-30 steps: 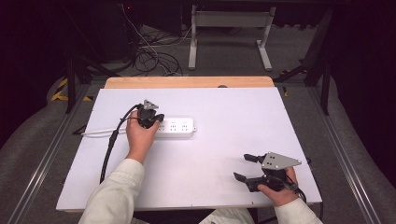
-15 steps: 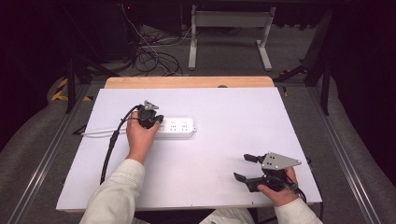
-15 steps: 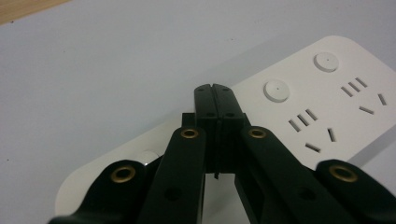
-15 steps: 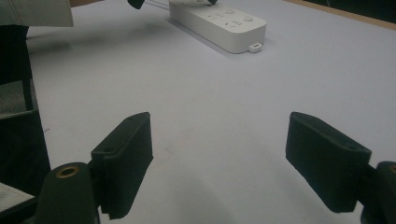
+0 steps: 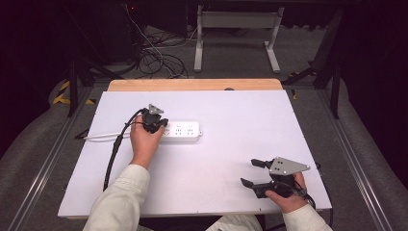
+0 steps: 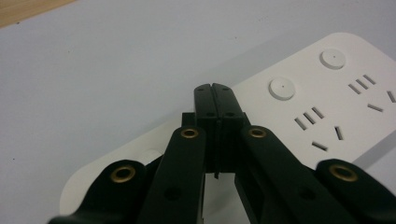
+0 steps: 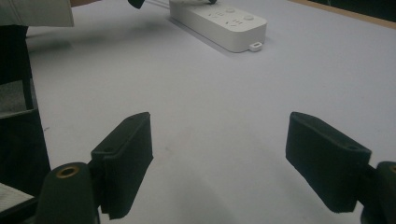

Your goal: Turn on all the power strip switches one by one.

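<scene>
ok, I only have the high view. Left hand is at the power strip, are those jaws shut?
Observer: Yes. The left gripper view shows the left gripper with its jaws pressed together, nothing between them, tips over the power strip.
Operator: Over a socket?
Observer: No, the tips sit at the strip's edge, beside a round white button.
Operator: And the right one?
Observer: The right gripper is open, jaws wide apart over the bare white table, strip well ahead of it.
</scene>
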Tool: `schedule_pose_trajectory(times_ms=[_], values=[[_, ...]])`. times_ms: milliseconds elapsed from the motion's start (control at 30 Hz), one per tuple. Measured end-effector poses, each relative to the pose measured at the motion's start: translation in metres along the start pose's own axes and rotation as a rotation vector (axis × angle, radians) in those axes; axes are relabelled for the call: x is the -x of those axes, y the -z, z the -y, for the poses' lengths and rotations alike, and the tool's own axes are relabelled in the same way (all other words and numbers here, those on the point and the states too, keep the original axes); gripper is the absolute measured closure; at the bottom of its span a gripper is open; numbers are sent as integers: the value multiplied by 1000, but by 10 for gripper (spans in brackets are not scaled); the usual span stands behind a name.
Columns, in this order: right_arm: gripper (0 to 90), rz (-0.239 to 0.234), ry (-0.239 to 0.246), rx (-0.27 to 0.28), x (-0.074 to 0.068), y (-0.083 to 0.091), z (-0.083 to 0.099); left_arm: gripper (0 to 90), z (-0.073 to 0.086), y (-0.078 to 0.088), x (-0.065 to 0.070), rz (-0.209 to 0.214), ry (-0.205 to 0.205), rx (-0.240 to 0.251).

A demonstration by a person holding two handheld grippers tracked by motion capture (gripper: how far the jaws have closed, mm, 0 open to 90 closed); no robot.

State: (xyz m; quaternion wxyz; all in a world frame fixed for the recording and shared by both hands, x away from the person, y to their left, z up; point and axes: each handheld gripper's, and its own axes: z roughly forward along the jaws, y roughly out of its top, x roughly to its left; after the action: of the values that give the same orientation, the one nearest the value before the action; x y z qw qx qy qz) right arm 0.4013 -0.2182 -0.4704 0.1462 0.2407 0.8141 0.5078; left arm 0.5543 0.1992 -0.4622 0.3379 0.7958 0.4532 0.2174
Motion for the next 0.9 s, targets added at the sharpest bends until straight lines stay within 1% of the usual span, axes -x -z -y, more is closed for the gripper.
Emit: schedule_pose_trajectory(times_ms=[33,100,167,200,233,267,333,367,433,533,567,600,633,667,733,833,867,900], values=[[234,0,-2,0,0,0,0,900,0,0,0,-12,-14,1],[234,-1,-2,-1,0,0,0,900,-1,-1,3,-15,-12,3],[234,-2,-2,-2,0,-1,0,900,-1,-2,5,1,-12,5],[234,-2,-2,-2,0,-1,0,900,-1,-3,6,7,-12,17],[234,-2,-2,-2,0,0,0,900,-1,-4,8,13,-12,18],[233,-2,-2,-2,0,0,0,900,-2,-3,11,-7,-22,8],[233,-2,-3,-1,0,0,0,900,-2,-4,13,-18,-30,4],[233,-2,-2,0,0,0,0,900,-2,-4,12,-11,-18,7],[233,-3,-1,0,0,1,1,900,-1,-4,11,-8,-11,11],[233,-5,-3,1,0,1,1,900,0,-3,12,-31,-16,11],[233,-6,-2,1,0,1,1,900,0,-3,12,-22,-10,13],[233,-6,0,1,0,1,1,900,1,-3,12,-20,5,16],[233,-7,1,2,0,1,1,900,1,-3,11,-13,6,13],[233,-7,1,2,0,1,0,900,1,-4,11,-13,14,16],[233,-8,0,3,0,1,0,900,2,-4,11,-26,14,13],[232,-9,1,2,0,1,0,900,1,-5,10,-17,36,17],[232,-10,2,3,0,1,0,900,1,-5,10,-18,35,16],[232,-9,4,4,-1,1,0,900,1,-5,10,-17,14,21]])
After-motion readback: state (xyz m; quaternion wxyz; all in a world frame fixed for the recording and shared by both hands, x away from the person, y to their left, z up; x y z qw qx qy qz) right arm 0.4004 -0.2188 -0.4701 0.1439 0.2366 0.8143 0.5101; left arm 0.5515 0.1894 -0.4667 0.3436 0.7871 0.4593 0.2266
